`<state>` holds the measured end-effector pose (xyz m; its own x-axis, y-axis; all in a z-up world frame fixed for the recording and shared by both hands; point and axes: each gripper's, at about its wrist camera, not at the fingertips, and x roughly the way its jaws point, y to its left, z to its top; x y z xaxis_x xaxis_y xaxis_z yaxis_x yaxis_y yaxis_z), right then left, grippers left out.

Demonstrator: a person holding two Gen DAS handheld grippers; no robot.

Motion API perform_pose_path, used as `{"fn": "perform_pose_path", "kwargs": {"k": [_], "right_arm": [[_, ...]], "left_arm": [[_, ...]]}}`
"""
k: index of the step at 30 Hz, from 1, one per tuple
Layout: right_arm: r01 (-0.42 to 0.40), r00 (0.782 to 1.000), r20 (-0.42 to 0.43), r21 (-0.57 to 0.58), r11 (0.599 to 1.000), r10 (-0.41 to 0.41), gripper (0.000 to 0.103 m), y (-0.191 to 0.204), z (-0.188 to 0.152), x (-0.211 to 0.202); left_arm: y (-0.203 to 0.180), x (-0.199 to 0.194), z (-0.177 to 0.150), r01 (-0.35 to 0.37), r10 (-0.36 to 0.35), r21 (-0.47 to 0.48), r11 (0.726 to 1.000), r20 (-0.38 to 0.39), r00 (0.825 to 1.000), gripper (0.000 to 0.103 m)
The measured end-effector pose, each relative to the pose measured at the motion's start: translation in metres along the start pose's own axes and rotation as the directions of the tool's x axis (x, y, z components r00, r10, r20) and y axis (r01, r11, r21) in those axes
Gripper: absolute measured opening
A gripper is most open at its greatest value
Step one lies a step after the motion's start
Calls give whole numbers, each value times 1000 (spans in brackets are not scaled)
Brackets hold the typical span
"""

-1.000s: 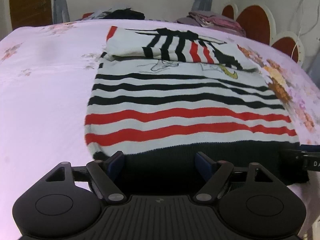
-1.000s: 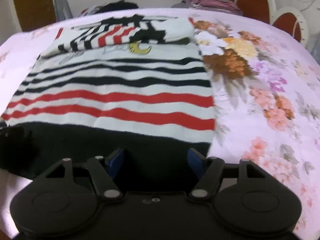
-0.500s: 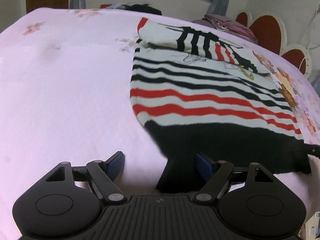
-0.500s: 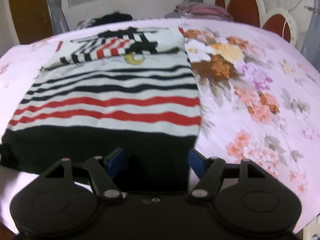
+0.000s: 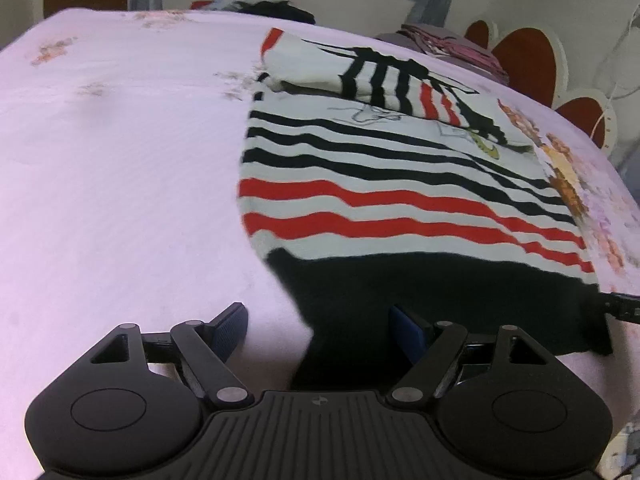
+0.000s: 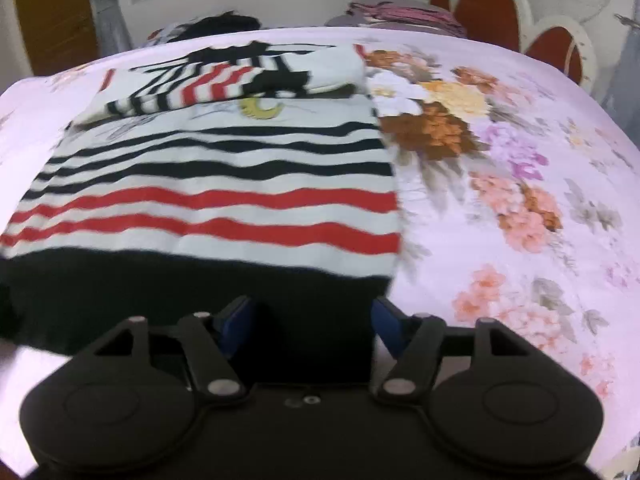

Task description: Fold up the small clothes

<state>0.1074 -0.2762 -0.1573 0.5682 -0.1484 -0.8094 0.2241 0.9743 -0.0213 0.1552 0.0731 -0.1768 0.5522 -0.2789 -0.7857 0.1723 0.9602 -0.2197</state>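
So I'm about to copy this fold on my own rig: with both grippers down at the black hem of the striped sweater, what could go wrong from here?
1. The left gripper straddles only the hem's corner on the sweater; closing may catch little cloth, or the bedsheet too.
2. The right gripper, whose jaws just opened a little, sits further in from its corner, so the lift may be uneven.
3. The folded sleeves lie loose on top and may slide.
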Motion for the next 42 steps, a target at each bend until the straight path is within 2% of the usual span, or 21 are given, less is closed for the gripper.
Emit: {"fn": "perform_pose_path", "kwargs": {"k": [3, 8, 10, 12, 13, 14, 18, 20, 23, 25, 26, 27, 28, 31, 33, 35, 36, 37, 38, 39, 42], "right_arm": [[17, 999, -29, 38, 999, -16, 66, -12, 1, 9], [-5, 998, -55, 80, 997, 9, 68, -21, -6, 17], [-22, 998, -60, 90, 996, 28, 63, -21, -6, 16], [-47, 996, -69, 100, 994, 54, 51, -21, -6, 14], [-57, 995, -73, 108, 993, 65, 49, -22, -6, 14], [-64, 995, -75, 116, 991, 73, 47, -23, -6, 13], [-75, 993, -83, 130, 989, 86, 39, -25, -6, 14], [-85, 991, -93, 139, 987, 99, 35, -26, -5, 14], [-82, 989, -115, 136, 987, 98, 33, -27, -2, 14], [-53, 991, -117, 105, 993, 66, 45, -24, 0, 13], [-31, 993, -113, 91, 995, 42, 66, -24, -1, 12], [-27, 992, -117, 87, 996, 37, 76, -24, -3, 13], [-32, 991, -125, 90, 995, 43, 80, -24, -5, 14], [-41, 990, -127, 117, 992, 56, 72, -25, -11, 13], [-55, 990, -124, 134, 989, 72, 64, -25, -11, 11], [-79, 987, -127, 152, 985, 98, 42, -25, -10, 10], [-91, 984, -134, 164, 982, 113, 39, -25, -9, 10], [-95, 983, -141, 167, 981, 119, 30, -25, -8, 10], [-110, 980, -148, 176, 978, 136, 20, -26, -7, 10], [-133, 974, -155, 201, 971, 166, 11, -28, -4, 10], [-187, 964, -146, 235, 954, 225, 10, -32, 4, 8]], "left_arm": [[-3, 6, 2, 22, -22, -13, 1000, -14, 1000, 77], [-11, 11, 0, 48, -48, 18, 999, -17, 999, 77], [-12, 11, 0, 68, -68, 9, 998, -21, 997, 77], [-13, 11, 1, 86, -86, 2, 996, -27, 996, 77], [-13, 11, 1, 91, -91, 6, 996, -33, 995, 71], [-14, 11, 2, 93, -93, 13, 996, -38, 995, 61], [-8, 12, 4, 101, -101, 0, 995, -53, 993, 49], [-5, 12, 6, 109, -108, 3, 994, -68, 992, 35], [-2, 13, 8, 121, -119, 15, 993, -87, 989, 33], [-3, 13, 9, 121, -117, 34, 992, -96, 988, 33], [-2, 13, 8, 121, -117, 34, 992, -100, 988, 33], [-2, 13, 8, 121, -117, 26, 992, -101, 988, 33], [-1, 13, 8, 122, -120, 12, 992, -102, 987, 34], [1, 13, 8, 133, -131, 6, 991, -106, 986, 33], [1, 13, 8, 144, -143, 1, 990, -111, 984, 33], [1, 14, 8, 150, -148, 6, 989, -115, 982, 33], [2, 14, 9, 154, -152, 3, 988, -116, 982, 33], [2, 14, 10, 163, -162, -1, 987, -116, 980, 25], [3, 14, 11, 172, -171, -3, 985, -117, 978, 10], [3, 13, 13, 183, -183, -5, 983, -115, 976, 10], [-1, 9, 20, 193, -191, 10, 981, -79, 978, 10]]}}
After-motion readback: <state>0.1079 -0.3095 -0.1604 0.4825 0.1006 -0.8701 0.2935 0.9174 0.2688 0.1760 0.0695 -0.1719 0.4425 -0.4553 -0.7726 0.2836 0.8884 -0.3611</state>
